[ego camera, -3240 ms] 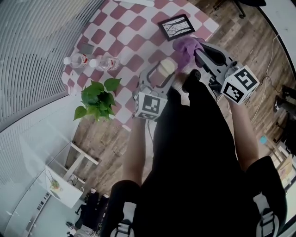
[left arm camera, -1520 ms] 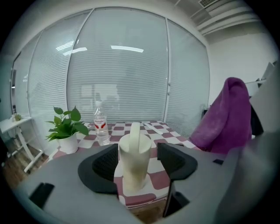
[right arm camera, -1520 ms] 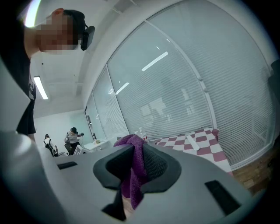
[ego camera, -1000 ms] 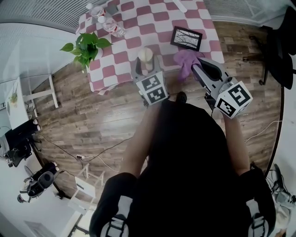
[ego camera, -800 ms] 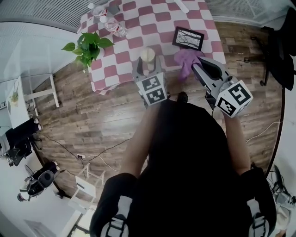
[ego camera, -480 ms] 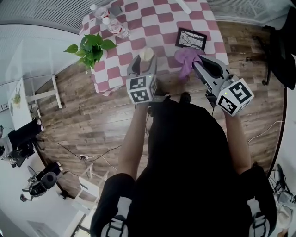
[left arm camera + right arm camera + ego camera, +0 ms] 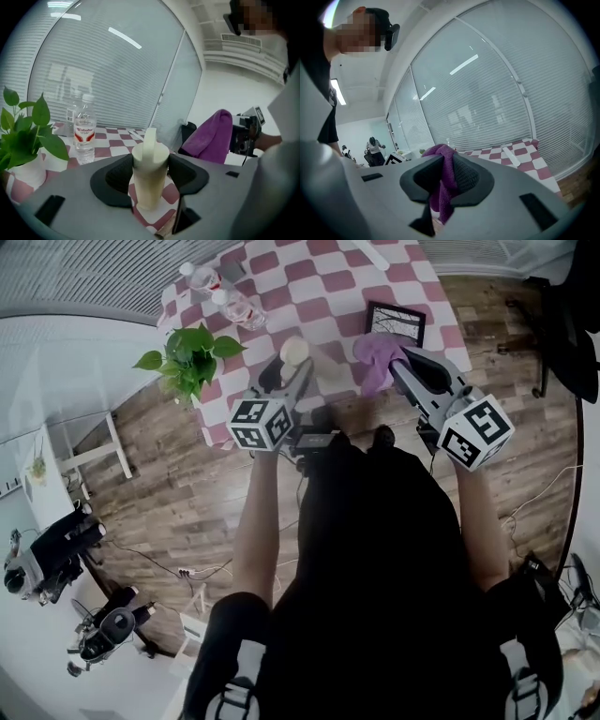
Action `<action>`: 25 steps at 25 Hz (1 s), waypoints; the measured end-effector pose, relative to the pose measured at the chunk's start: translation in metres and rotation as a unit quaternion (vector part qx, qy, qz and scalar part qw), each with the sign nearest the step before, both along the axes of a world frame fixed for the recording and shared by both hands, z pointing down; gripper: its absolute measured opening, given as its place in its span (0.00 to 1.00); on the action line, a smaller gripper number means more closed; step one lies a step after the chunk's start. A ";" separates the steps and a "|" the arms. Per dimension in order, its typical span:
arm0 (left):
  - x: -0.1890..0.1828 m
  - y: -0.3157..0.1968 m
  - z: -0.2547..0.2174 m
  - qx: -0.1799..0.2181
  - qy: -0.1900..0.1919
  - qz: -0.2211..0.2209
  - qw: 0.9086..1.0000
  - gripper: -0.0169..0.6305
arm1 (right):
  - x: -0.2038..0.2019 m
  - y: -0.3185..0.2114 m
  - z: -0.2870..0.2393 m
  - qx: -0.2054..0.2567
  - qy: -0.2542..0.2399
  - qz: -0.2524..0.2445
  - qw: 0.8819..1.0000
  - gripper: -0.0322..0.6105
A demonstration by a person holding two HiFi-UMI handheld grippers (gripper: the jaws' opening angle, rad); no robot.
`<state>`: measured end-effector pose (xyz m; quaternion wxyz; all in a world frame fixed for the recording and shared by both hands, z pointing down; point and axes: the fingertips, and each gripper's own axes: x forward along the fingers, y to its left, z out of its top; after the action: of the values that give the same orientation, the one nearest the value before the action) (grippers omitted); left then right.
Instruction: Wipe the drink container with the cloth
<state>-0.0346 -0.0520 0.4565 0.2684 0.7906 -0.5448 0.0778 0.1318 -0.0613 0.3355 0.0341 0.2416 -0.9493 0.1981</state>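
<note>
Swung leftward since a second ago, the left gripper (image 7: 292, 369) clasps the light, stiff, probably slippery drink container (image 7: 150, 178) near its rim over the tabletop (image 7: 328, 287), while the right gripper (image 7: 396, 358) pinches the limp cloth (image 7: 373, 357).

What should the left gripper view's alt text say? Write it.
The left gripper clamps a cream lidded cup over a red-checked table. Water bottles and a plant stand left; a purple cloth hangs right.

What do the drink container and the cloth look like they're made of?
The drink container is probably plastic: cream, opaque and smooth with a soft sheen, with a moulded-looking lid. The cloth is a soft purple fabric, possibly microfibre: matte and fuzzy, hanging in limp folds.
</note>
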 end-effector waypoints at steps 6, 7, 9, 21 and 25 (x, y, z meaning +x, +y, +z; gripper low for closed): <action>-0.029 -0.008 -0.001 0.031 0.064 0.047 0.996 0.43 | -0.036 -0.006 0.001 0.002 0.014 0.022 1.000 0.17; -0.034 -0.009 0.000 0.037 0.068 0.055 0.995 0.43 | -0.042 -0.007 0.002 0.002 0.015 0.025 1.000 0.17; -0.042 -0.010 0.002 0.047 0.072 0.072 0.994 0.43 | -0.054 -0.009 0.004 0.003 0.022 0.032 0.999 0.17; -0.079 -0.001 0.018 0.054 0.097 0.144 0.983 0.43 | -0.118 -0.001 0.043 -0.018 0.069 0.031 0.997 0.17; -0.082 0.004 0.019 0.052 0.092 0.160 0.981 0.43 | -0.146 0.002 0.051 -0.014 0.071 0.018 0.997 0.17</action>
<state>-0.1169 -0.0477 0.4753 0.2595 0.8843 -0.3877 0.0185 -0.0140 -0.0597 0.3864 0.1010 0.2712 -0.9372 0.1947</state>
